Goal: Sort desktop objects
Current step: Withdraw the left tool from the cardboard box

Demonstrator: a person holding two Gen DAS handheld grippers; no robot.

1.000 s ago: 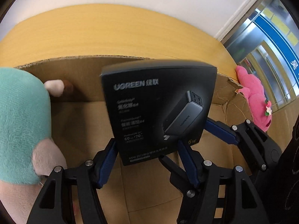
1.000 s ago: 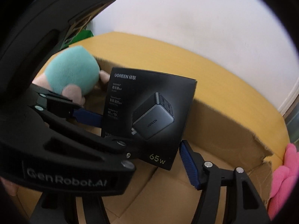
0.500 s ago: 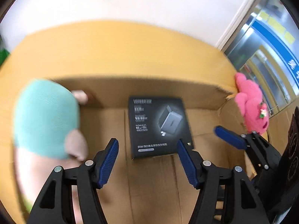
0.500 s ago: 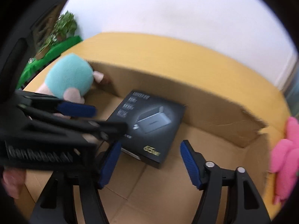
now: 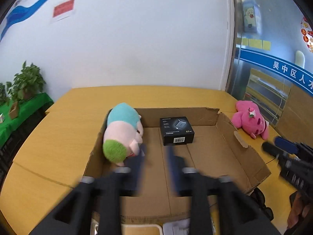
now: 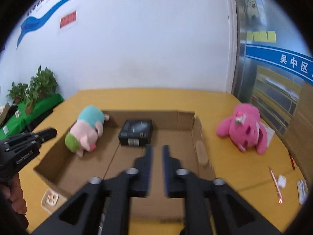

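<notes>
left gripper [image 5: 155,154]: black angular frame showing triangular cut-outs, silver round screws sitting at finger joints, dark blue ribbed pads lining inner fingers [image 5: 172,168]. right gripper [image 6: 156,152]: matching black frame, silver screws, blue pads. white lettering running along left gripper's side in right wrist view, too blurred for reading. bare hand [image 6: 14,192] showing, no sleeve showing.

cardboard tray [image 5: 225,126]: matt, rough-edged
charger box [image 5: 177,130]: smooth black card
plush toys [image 5: 122,131]: fuzzy cloth
table [image 5: 64,121]: smooth wood-look
</notes>
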